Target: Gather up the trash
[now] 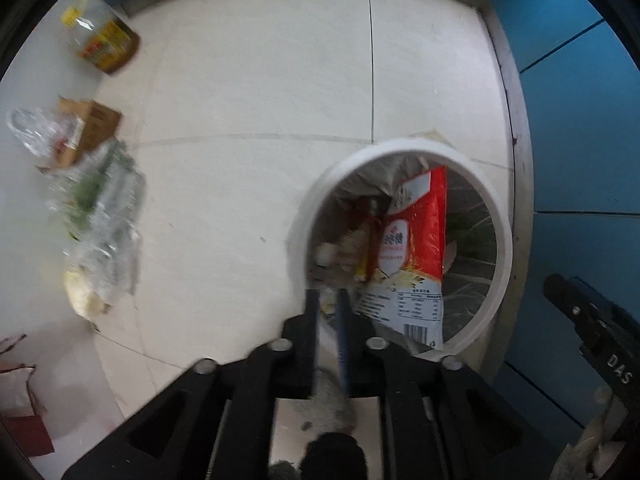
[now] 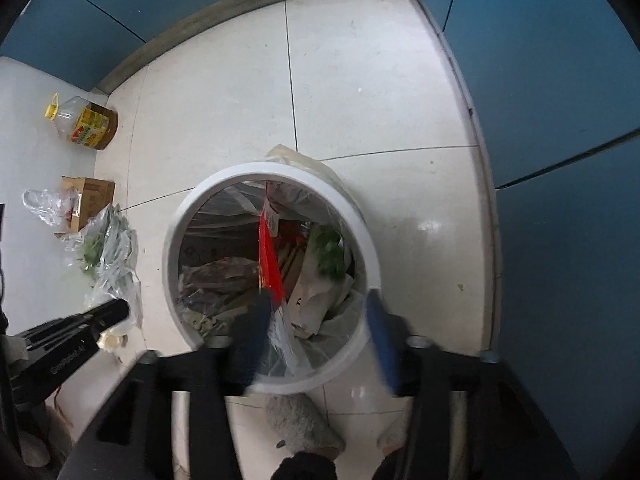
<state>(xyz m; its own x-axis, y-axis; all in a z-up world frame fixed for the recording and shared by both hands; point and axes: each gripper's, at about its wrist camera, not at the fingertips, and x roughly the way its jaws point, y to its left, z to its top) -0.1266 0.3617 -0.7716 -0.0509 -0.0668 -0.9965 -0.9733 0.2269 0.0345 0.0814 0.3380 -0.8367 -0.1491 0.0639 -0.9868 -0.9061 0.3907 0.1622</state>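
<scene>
Your left gripper (image 1: 329,308) sits lowest in its own view, its two fingers drawn close with only a thin slit between them; whether that slit pinches anything you cannot tell, since the frame is blurred. Just past those fingertips stands the white trash bin (image 1: 304,216), and a red and white food bag (image 1: 416,256) leans upright inside it, its barcode end toward you and touching the near rim.

Your right gripper (image 2: 316,320) hangs over the same bin (image 2: 172,248), fingers spread wide with nothing between them. One blue-padded finger (image 2: 252,336) lies against the edge of the red bag (image 2: 269,264), which from here shows as a thin red strip standing on edge among paper, clear film and a green scrap. A clear liner (image 2: 320,168) folds over the bin's far rim. Your grey slippers (image 2: 300,424) show on the tile floor (image 2: 360,80) below the bin.

Left of the bin, a heap of clear plastic bags with greens (image 1: 100,208) lies along the floor's edge. Beyond it rests a small cardboard box (image 1: 92,128) with another clear bag beside it. Farthest off stands an oil bottle (image 1: 104,40) with a yellow cap, near the blue wall (image 1: 568,80).
</scene>
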